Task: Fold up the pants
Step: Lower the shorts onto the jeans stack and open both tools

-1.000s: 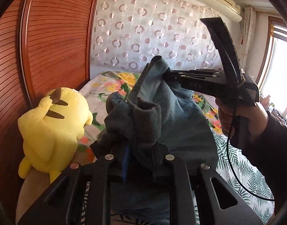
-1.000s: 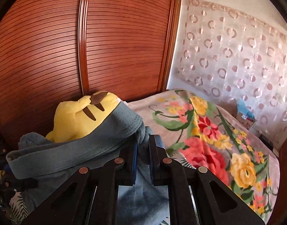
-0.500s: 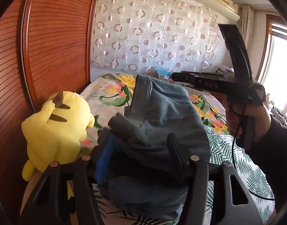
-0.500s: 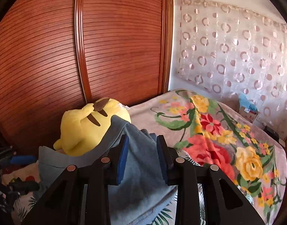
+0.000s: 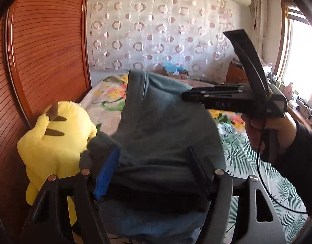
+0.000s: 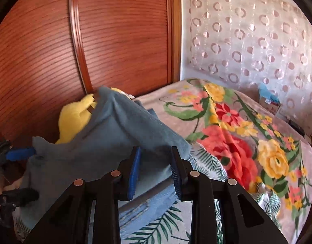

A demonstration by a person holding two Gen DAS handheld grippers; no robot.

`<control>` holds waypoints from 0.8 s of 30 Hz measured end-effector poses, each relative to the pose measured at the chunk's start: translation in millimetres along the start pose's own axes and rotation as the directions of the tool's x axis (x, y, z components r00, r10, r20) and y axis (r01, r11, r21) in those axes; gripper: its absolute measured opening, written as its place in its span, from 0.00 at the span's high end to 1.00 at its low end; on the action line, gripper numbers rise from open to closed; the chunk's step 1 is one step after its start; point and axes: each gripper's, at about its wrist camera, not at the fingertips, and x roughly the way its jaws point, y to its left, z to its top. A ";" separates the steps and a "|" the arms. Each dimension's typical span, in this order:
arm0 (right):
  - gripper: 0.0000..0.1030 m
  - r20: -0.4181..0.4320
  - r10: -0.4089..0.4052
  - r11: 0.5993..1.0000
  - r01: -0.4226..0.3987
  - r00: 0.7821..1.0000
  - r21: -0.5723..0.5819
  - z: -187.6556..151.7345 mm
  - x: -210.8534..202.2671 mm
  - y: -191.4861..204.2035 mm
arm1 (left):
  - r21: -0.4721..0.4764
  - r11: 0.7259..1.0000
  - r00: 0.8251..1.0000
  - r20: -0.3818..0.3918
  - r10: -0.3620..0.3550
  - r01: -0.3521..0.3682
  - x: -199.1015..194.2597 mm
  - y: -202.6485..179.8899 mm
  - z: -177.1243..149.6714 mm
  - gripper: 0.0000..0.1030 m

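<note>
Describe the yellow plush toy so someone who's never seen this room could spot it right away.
Find the reddish slatted wood wall beside the bed. The plush sits against it at the bed's edge, next to the blue-grey pants. It is the only plain bright yellow thing, with dark brown stripes on its back.

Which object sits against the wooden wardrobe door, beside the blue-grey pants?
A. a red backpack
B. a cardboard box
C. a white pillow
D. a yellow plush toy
D: a yellow plush toy with brown ear tips sits by the slatted wooden wardrobe door, right next to the pants.
</note>
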 end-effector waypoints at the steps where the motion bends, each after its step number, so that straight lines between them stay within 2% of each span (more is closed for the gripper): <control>1: 0.71 -0.006 0.003 1.000 -0.003 1.000 0.013 0.2 5.5 -2.3 | -0.001 1.000 1.000 -0.005 0.000 0.000 2.7 0.4 -3.9 0.32; 8: 0.71 -0.005 0.009 0.998 -0.009 1.000 0.055 -6.8 14.9 -4.5 | 0.006 1.000 1.000 -0.011 0.005 -0.005 11.0 -7.0 -16.9 0.32; 13: 0.71 0.010 0.012 0.996 -0.012 1.000 0.090 -10.1 8.5 -7.8 | 0.015 1.000 1.000 -0.018 0.018 -0.017 6.8 -11.8 -13.7 0.32; 18: 0.71 0.047 0.002 0.995 -0.007 0.999 0.100 -18.4 -19.3 3.7 | -0.001 1.000 1.000 -0.021 0.011 -0.011 -2.5 -9.0 -7.1 0.32; 24: 0.71 0.085 -0.014 0.993 0.004 0.996 0.115 -35.1 -62.9 18.1 | 0.018 1.000 1.000 0.009 0.008 -0.008 -19.6 -15.8 -3.0 0.31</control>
